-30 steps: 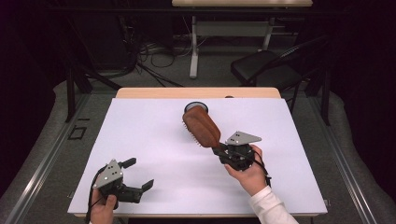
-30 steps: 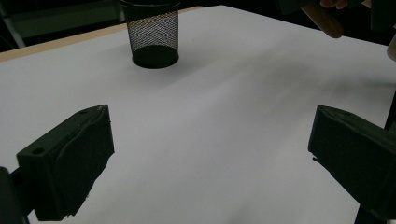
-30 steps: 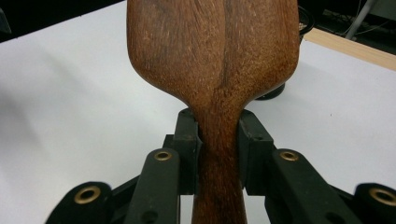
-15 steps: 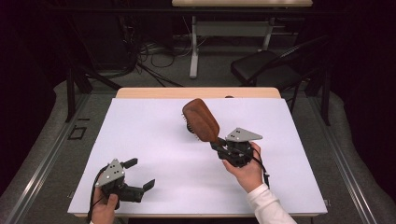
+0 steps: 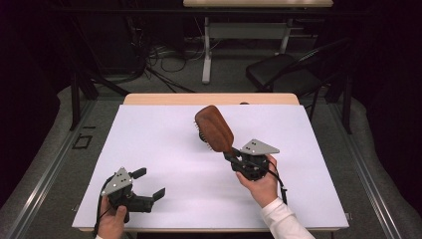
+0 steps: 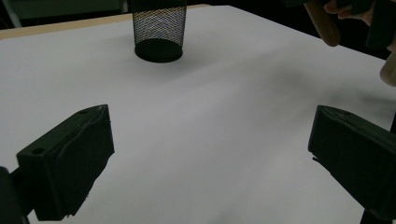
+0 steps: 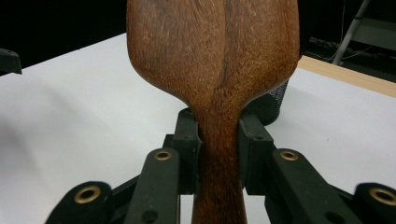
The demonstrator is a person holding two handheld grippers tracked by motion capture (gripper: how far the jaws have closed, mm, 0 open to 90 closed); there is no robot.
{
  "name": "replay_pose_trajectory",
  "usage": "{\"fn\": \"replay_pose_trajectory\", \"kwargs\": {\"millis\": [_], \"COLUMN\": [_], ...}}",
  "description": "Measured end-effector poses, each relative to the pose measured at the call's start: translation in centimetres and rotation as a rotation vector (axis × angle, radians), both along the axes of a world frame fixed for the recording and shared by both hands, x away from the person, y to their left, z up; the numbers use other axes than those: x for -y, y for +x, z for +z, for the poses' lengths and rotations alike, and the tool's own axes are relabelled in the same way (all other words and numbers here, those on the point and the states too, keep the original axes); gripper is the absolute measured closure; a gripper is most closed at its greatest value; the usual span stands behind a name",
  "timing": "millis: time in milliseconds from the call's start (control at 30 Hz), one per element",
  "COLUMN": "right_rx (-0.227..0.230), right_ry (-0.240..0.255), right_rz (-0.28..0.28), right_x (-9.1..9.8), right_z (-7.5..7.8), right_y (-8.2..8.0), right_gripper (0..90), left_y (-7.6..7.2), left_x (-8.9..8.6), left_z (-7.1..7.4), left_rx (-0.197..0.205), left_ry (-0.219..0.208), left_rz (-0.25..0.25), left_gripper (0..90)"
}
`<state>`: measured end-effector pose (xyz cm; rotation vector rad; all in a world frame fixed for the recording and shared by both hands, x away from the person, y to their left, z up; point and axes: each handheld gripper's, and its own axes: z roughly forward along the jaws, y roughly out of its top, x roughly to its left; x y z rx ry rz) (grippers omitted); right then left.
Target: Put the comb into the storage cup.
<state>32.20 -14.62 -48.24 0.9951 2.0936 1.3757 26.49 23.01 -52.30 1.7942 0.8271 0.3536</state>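
A brown wooden hairbrush [image 5: 215, 128] is held off the white table [image 5: 164, 144], its back facing up and its dark bristles underneath. My right gripper [image 5: 230, 154] is shut on its handle; in the right gripper view the pads [image 7: 189, 149] press both sides of the brush's neck [image 7: 218, 135]. A black mesh cup [image 6: 159, 32] stands upright on the table beyond the brush, and its wall [image 7: 275, 100] peeks out behind the brush's head. My left gripper [image 5: 149, 183] rests near the table's front left edge, open and holding nothing [image 6: 210, 154].
The table's wooden far edge [image 5: 209, 98] runs along the back. Beyond it are a dark chair [image 5: 283, 74], a desk frame [image 5: 206, 55] and floor cables [image 5: 164, 55]. White tabletop stretches between the two grippers.
The brush's head has tipped up a little and now covers the mesh cup in the high view. The left gripper has stayed put.
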Motion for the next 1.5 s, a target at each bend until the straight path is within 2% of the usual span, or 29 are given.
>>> {"fn": "replay_pose_trajectory", "kwargs": {"millis": [267, 433, 667, 800, 933, 1067, 1500], "right_rx": [0.013, 0.022, 0.030, 0.038, 0.042, 0.043, 0.052], "right_ry": [0.015, 0.018, 0.028, 0.033, 0.037, 0.037, 0.039], "right_rz": [0.003, 0.005, 0.003, 0.000, 0.001, 0.004, 0.005], "right_x": [-0.1, -0.2, -0.1, -0.1, -0.1, -0.1, -0.2], "right_z": [-0.1, -0.1, 0.0, 0.1, 0.2, 0.2, 0.2], "right_y": [-0.2, -0.3, -0.4, -0.4, -0.5, -0.5, -0.7], "right_gripper": [72.2, 72.2, 72.2, 72.2, 72.2, 72.2, 72.2], "left_y": [0.3, 0.4, 0.7, 0.9, 1.3, 1.7, 2.9], "left_x": [-0.4, -0.7, -0.5, -0.2, 0.2, 0.5, 1.2], "left_z": [0.0, 0.0, 0.0, 0.3, 0.8, 1.3, 2.6], "left_rx": [-0.042, -0.048, -0.078, -0.093, -0.131, -0.149, -0.160], "left_ry": [-0.073, -0.088, -0.091, -0.108, -0.132, -0.143, -0.164], "left_rz": [0.034, 0.053, 0.078, 0.066, 0.031, 0.023, 0.027], "left_gripper": [0.3, 0.3, 0.3, 0.3, 0.5, 0.5, 0.5]}}
